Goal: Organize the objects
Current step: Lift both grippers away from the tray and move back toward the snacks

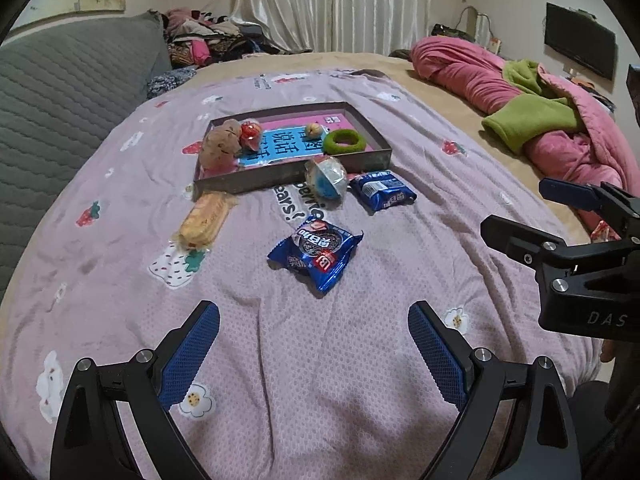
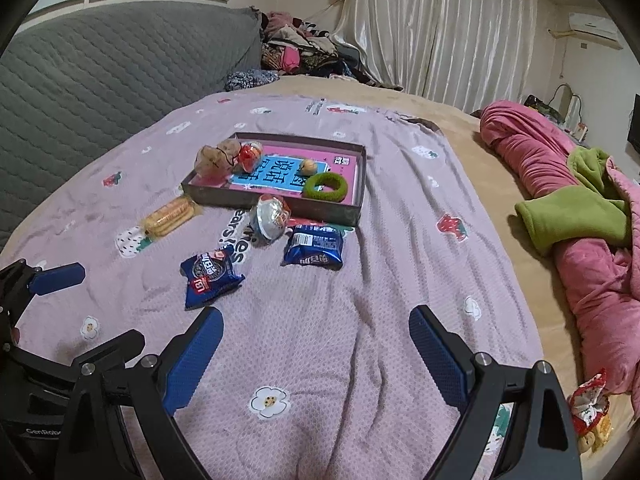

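Note:
A shallow grey tray (image 1: 288,182) (image 2: 276,204) lies on the pink bedspread and holds a brown bagged snack (image 1: 218,146), a red ball (image 1: 250,130), a small walnut-like ball (image 1: 313,129) and a green ring (image 1: 340,141). In front of it lie a clear capsule ball (image 1: 326,182) (image 2: 270,216), two blue cookie packets (image 1: 316,254) (image 1: 382,194) and a wrapped biscuit pack (image 1: 204,220). My left gripper (image 1: 314,354) is open and empty, near the closest blue packet (image 2: 210,276). My right gripper (image 2: 316,356) is open and empty, hovering over the bedspread.
A grey quilted headboard (image 1: 68,92) stands on the left. A rolled pink and green blanket (image 1: 532,116) lies on the right. Clothes (image 1: 208,36) are piled at the back. A small red and white packet (image 2: 590,404) lies at the bed's right edge.

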`<action>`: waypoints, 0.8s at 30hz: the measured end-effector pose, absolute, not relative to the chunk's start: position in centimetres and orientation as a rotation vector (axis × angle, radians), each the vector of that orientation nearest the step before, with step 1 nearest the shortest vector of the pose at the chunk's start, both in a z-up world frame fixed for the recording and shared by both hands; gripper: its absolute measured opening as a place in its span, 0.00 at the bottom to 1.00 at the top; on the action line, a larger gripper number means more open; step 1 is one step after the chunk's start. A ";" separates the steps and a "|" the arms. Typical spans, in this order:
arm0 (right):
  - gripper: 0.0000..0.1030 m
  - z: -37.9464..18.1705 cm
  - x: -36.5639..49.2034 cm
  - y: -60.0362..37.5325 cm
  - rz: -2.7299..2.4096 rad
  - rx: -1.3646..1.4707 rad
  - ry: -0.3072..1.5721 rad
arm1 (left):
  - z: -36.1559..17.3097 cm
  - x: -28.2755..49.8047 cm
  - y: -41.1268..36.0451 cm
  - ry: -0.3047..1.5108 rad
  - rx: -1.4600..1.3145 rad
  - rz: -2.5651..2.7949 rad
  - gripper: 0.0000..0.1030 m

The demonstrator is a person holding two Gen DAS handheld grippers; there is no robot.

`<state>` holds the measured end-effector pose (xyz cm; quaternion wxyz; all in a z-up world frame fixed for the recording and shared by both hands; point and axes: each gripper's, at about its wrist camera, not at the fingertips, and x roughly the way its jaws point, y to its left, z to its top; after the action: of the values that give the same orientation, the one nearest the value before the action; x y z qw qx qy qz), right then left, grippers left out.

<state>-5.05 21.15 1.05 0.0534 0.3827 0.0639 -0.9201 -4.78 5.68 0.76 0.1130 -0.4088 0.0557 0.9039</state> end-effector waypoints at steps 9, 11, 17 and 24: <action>0.92 -0.6 -6.8 21.4 -2.785 1.206 0.184 | -0.5 -6.2 5.8 0.154 -1.200 2.638 0.93; 0.92 -1.0 -7.1 21.5 -2.784 1.214 0.180 | -0.7 -6.6 5.9 0.157 -1.200 2.635 0.93; 0.92 -2.2 -8.7 21.5 -2.778 1.238 0.204 | -1.6 -8.0 6.2 0.160 -1.216 2.630 0.93; 0.92 -3.4 -10.6 21.5 -2.759 1.267 0.195 | -2.7 -9.6 6.2 0.157 -1.243 2.620 0.93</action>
<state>-10.58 21.49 -3.45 0.0496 0.4159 0.0641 -0.9058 -9.65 6.19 -2.71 0.1184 -0.4248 0.0538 0.8959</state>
